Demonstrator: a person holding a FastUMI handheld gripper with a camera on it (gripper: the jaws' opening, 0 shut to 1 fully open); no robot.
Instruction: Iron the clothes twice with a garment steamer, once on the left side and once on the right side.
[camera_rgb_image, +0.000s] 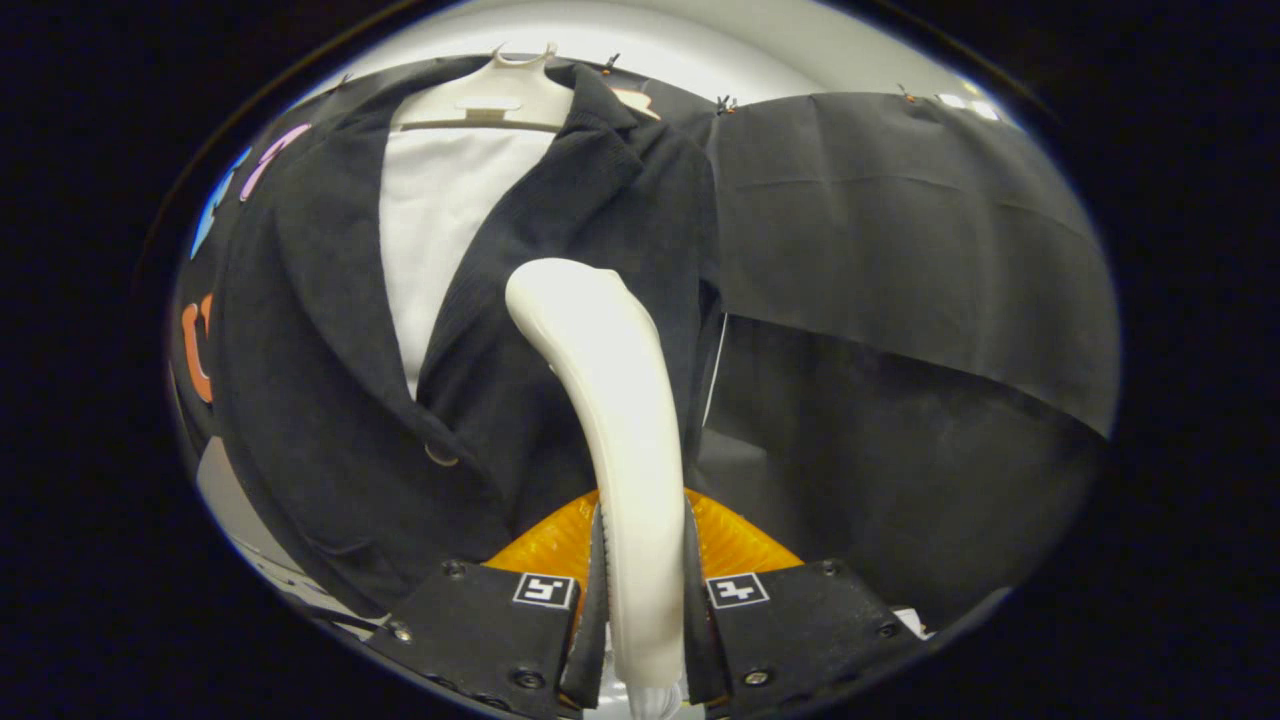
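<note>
With both fingers (606, 590) pressed against the sides of its handle, the garment steamer (610, 400) is held firmly in the gripper (645, 590), 1 finger on each flank of the pale shaft and no gap visible between pad and plastic. The steamer's long axis runs straight ahead from the fingers and curves upward, ending in a rounded head that points toward the garment.

The task's garment, a dark jacket (330, 330), hangs upright on a pale hanger (505, 90) over a white shirt (440, 210). It lies beyond the fingers and mostly to the left of the steamer's line. The steamer head overlaps the jacket panel on the right of the opening, level with the lower end of the lapel and above the button (440, 455). Whether the head touches the cloth or stands just off it cannot be told from this view.

Judgement: the coming pass turns on this offset. The right-hand panel sits directly ahead of the head, while the left-hand panel requires a sideways shift across the open shirt front. An orange ribbed part (545, 545) shows behind the fingers at the handle base; its function cannot be determined
</note>
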